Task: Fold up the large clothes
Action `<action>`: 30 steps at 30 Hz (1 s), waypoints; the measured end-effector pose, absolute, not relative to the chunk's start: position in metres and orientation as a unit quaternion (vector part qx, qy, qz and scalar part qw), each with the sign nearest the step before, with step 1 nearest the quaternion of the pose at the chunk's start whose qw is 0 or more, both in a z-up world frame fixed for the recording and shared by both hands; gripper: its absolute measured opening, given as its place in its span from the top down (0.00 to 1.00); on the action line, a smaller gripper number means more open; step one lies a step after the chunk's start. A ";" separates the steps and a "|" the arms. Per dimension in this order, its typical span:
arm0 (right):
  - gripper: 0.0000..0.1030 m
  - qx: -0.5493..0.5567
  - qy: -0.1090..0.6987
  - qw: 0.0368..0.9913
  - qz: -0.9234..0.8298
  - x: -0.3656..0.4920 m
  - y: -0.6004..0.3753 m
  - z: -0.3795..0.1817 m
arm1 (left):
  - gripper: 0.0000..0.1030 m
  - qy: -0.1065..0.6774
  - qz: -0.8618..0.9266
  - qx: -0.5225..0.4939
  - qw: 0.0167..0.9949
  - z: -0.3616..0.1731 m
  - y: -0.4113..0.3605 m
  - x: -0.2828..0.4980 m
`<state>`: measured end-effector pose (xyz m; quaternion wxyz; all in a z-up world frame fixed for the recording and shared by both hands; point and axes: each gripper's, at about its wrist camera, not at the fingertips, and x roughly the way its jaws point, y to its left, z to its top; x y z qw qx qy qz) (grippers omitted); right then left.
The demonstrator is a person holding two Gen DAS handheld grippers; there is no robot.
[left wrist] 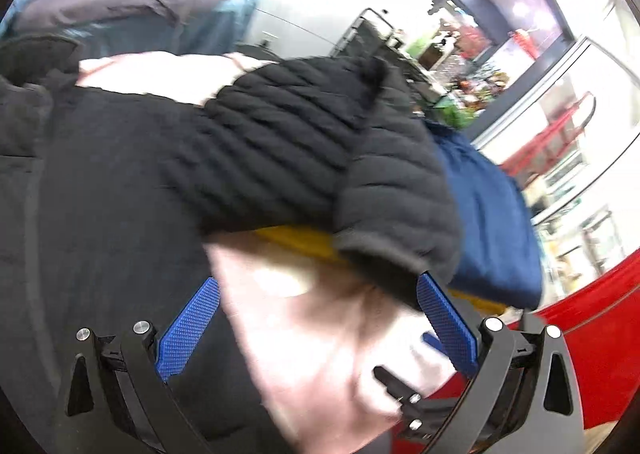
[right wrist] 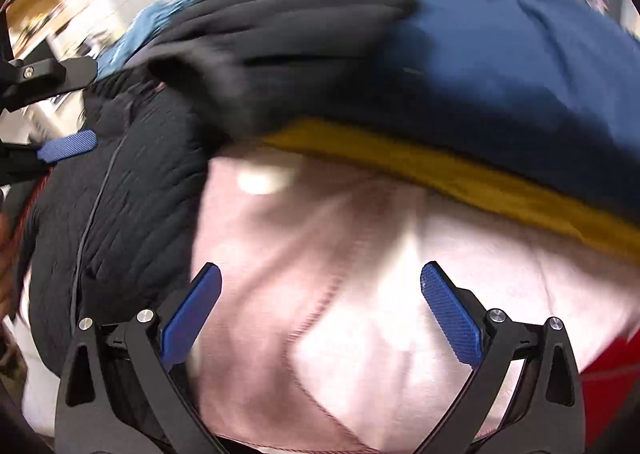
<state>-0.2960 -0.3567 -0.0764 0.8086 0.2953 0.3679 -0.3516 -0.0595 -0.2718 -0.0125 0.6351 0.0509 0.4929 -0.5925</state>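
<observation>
Both grippers, left and right, gape empty over pink garment; black jacket beyond. Pinch one edge squarely, not bunched layers.

Both wrist cams look forward along their tool fingers, very close to the clothes pile; both share the pink garment and black quilted jacket.

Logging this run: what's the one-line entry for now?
left gripper open | right gripper open | both over pink garment | black jacket unheld
</observation>
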 end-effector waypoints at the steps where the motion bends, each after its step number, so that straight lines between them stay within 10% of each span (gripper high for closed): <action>1: 0.05 0.298 0.366 0.807 -0.355 -0.299 -0.358 -0.076 | 0.06 0.497 -0.597 0.039 0.629 -0.015 -0.282 -0.063; 6: 0.05 0.293 0.369 0.804 -0.362 -0.304 -0.354 -0.076 | 0.06 0.489 -0.613 0.015 0.620 -0.013 -0.317 -0.080; 10: 0.05 0.266 0.378 0.810 -0.360 -0.297 -0.347 -0.072 | 0.63 0.488 -0.609 0.048 0.623 -0.011 -0.330 -0.086; 13: 0.05 0.247 0.383 0.816 -0.355 -0.286 -0.338 -0.071 | 0.84 0.462 -0.605 0.057 0.646 0.003 -0.312 -0.081; 21: 0.05 0.224 0.395 0.831 -0.321 -0.253 -0.323 -0.069 | 0.88 0.353 -0.517 0.126 0.770 0.058 -0.235 -0.005; 30: 0.05 0.191 0.412 0.855 -0.253 -0.185 -0.301 -0.063 | 0.88 0.412 -0.320 0.181 0.834 0.044 -0.154 0.163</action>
